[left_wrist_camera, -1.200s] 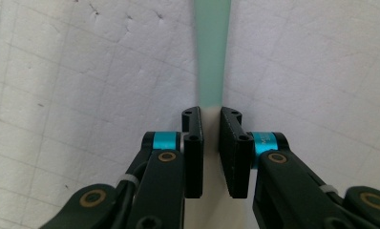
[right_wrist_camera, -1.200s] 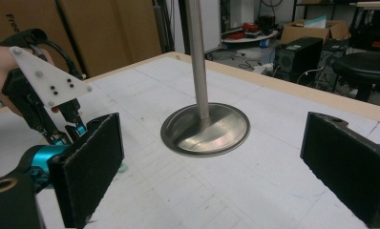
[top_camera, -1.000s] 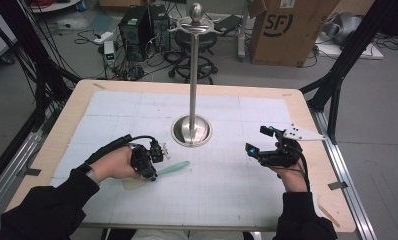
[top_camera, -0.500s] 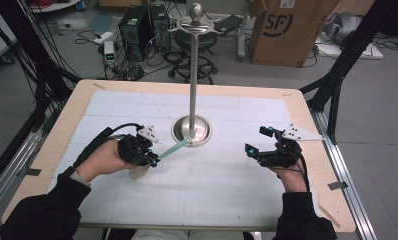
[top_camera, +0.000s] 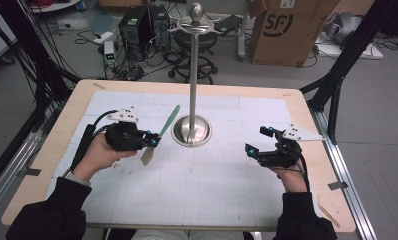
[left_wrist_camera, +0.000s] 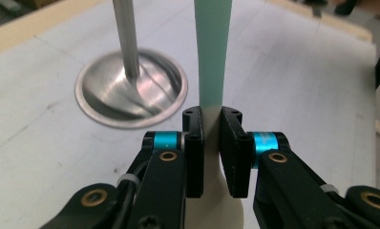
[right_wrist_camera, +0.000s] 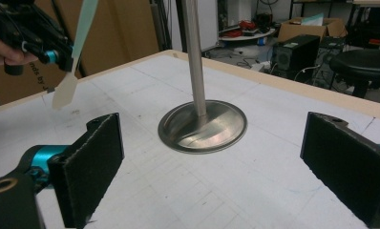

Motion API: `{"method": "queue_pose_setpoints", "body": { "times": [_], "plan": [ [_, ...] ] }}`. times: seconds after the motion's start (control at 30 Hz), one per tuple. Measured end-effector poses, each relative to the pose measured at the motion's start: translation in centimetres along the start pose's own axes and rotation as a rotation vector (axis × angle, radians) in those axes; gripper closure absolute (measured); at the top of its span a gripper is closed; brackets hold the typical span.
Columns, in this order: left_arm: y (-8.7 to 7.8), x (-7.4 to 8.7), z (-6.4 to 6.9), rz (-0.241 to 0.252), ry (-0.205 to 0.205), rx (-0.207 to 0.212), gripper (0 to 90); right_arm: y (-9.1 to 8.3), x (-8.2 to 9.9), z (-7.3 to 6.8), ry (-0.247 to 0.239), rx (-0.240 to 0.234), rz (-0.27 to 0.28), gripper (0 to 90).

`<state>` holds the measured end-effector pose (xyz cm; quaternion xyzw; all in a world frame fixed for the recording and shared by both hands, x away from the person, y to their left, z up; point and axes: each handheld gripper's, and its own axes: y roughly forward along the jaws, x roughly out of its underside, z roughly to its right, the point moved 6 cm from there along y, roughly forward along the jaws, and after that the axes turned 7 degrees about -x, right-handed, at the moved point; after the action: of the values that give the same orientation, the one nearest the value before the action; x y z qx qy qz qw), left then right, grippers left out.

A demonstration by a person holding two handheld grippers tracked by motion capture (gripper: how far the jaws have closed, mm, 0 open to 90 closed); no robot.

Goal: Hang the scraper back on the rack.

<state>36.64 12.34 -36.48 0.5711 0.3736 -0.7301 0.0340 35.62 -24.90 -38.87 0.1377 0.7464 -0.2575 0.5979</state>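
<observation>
While the left gripper [top_camera: 149,140] squeezes its jaws tight on a spatula [top_camera: 163,131] with a green handle and a pale blade, the spatula is off the table [top_camera: 227,200], tilted with its handle pointing up and far. It is just left of the round base of the shiny metal stand [top_camera: 192,131]. The right gripper [top_camera: 254,145] sits on the right with its jaws wide apart, holding nothing.

"SF" — printed on the cardboard box [top_camera: 287,30].
</observation>
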Motion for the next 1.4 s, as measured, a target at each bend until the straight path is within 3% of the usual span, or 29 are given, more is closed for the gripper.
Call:
{"method": "queue_pose_setpoints", "body": {
  "times": [0.17, 0.4, 0.57, 0.87, 1.03, 1.4],
  "plan": [
    [-0.9, -1.2, -0.8, 0.126, -0.031, -0.005, 80.7, 0.0, 0.0, 0.0, 0.002, -0.002, -0.001, 6.5],
    [-1.9, -3.3, -1.3, 0.221, -0.046, -0.002, 80.7, 0.0, 0.0, 0.0, 0.002, -0.003, -0.001, 6.6],
    [-2.8, -5.1, -1.0, 0.253, -0.01, -0.016, 80.8, -0.1, 0.0, 0.1, 0.007, 0.001, 0.007, 6.5],
    [-3.7, -8.5, -2.2, 0.303, -0.018, -0.031, 80.7, -0.2, 0.0, 0.1, 0.002, 0.001, 0.009, 6.5],
    [-3.5, -9.5, -2.9, 0.303, -0.019, -0.052, 80.7, -0.3, 0.0, 0.2, 0.006, -0.001, 0.011, 6.5],
    [-4.2, -11.6, -3.2, 0.328, 0.006, -0.07, 80.7, -0.4, 0.0, 0.2, 0.011, -0.001, 0.014, 6.5]
  ]
}}
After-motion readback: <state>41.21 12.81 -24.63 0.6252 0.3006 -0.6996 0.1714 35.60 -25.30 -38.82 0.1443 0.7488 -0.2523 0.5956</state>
